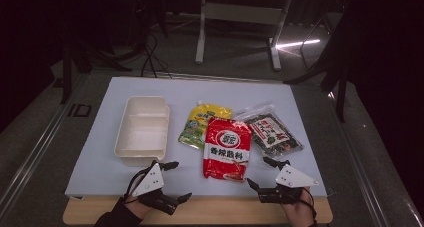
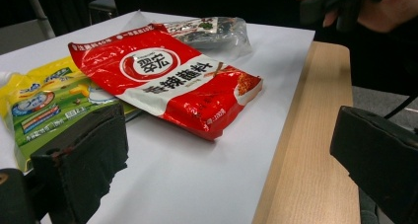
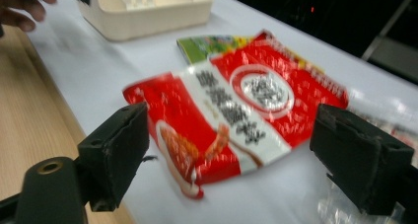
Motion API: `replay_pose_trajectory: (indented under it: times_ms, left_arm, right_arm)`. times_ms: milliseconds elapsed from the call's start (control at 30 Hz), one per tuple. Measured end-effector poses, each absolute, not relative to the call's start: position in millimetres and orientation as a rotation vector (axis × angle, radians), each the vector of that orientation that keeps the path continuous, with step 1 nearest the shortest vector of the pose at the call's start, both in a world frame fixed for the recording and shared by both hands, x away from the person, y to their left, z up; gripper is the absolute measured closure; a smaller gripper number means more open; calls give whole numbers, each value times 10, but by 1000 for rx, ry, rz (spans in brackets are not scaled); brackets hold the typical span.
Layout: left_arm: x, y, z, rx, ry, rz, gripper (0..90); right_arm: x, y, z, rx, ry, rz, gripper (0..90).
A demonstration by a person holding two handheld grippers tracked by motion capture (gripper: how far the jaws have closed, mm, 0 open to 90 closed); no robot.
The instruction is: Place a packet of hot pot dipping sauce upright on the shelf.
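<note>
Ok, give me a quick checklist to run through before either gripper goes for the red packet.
1. Left gripper jaws open, nothing between: ok.
2. Right gripper jaws open, nothing between: ok.
3. Red packet lying flat, nothing on top of it: ok.
4. Red packet free of its neighbours: not ok, it overlaps the yellow-green pouch.
5. White container empty: ok.
6. Seaweed packet touching the red one: cannot tell.

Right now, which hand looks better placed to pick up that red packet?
Probably the right. The right gripper, fingers apart, sits beside the red packet's near corner and faces it. The left gripper, also open, is nearer the cream tray, farther from the packet.
</note>
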State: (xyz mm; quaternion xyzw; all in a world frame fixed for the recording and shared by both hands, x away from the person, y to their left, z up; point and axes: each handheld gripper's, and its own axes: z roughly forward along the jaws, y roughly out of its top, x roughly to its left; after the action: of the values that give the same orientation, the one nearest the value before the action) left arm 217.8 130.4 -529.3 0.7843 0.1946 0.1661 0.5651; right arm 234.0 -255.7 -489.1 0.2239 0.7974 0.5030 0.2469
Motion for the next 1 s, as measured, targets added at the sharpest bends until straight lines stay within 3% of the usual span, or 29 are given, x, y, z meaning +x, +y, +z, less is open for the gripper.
replay_pose_trajectory:
  times_ms: [433,1000]
  left_arm:
    - [2172,1290,-5297,1838,439,359,22]
    - [2180,1284,-5312,1844,449,344,22]
  right_arm:
    - [2522,-2443,-4355,532,2102,1421,134]
    - [3062,-2424,-4146,677,2083,1449,100]
